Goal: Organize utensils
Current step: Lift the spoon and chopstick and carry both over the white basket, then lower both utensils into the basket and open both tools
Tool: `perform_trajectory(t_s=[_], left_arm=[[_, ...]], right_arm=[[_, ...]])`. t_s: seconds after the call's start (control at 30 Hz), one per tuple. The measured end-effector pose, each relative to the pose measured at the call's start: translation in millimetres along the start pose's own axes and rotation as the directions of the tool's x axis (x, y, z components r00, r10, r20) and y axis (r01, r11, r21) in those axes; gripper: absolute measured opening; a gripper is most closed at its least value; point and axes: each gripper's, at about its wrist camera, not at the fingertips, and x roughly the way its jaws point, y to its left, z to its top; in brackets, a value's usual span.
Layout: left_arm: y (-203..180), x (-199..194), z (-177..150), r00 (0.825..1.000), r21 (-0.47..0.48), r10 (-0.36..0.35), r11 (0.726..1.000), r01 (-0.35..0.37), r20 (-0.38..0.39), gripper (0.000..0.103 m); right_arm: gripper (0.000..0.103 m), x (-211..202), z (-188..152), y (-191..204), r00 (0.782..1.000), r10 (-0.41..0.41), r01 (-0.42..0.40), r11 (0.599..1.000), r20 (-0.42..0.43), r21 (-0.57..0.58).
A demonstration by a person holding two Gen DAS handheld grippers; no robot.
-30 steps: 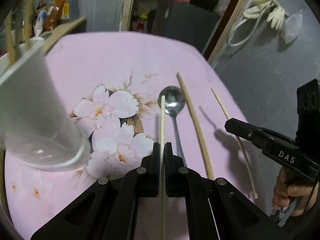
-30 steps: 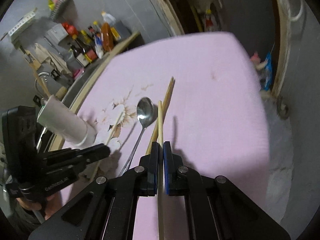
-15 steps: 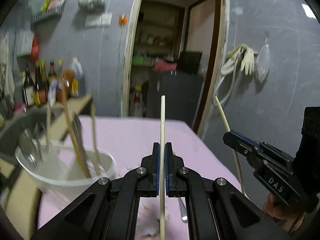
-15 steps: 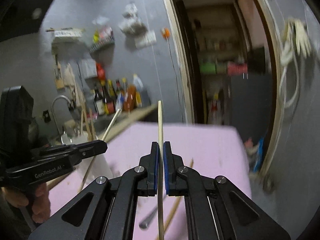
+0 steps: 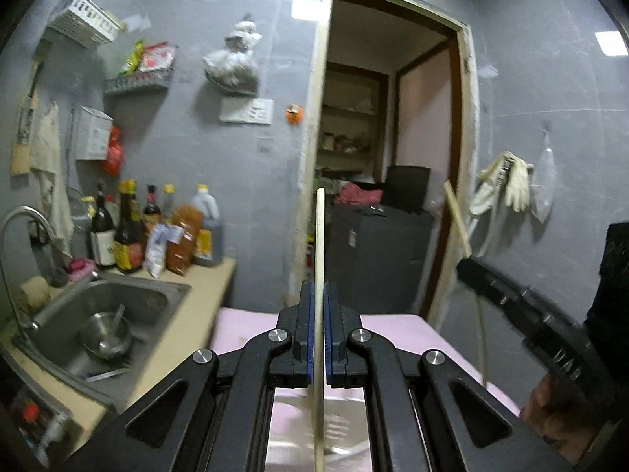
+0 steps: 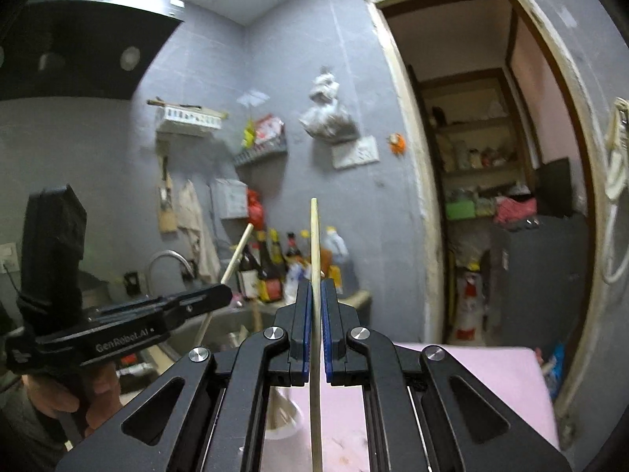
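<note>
pink surface [image 5: 397,324] now low in both views, where a second ago it filled them: both tools have been raised and levelled. left hand-held gripper [image 5: 319,330] clamped on one pale chopstick [image 5: 319,236]; right hand-held gripper [image 6: 314,328] clamped on another chopstick [image 6: 314,236]. both sticks are lifted clear, probably bound for a holder.
</note>
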Motion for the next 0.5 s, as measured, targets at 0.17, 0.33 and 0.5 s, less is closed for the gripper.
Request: perform_trajectory(t_s=[0.17,0.33,0.5], left_arm=[[51,3,7,0.998,-0.074,0.014,0.997,-0.010,0.056,0.002],[89,14,5,0.995,-0.142,0.035,0.990,-0.021,0.096,0.002],[101,24,-5,0.991,-0.181,0.051,0.983,-0.028,0.124,0.002]], right_arm=[[0.003,31,15,12,0.995,0.055,-0.058,0.998,0.085,0.036],[0.003,54,10,24,0.989,0.068,-0.074,0.996,0.131,0.042],[0.003,61,-11,27,0.989,0.027,-0.034,0.998,0.148,0.046]])
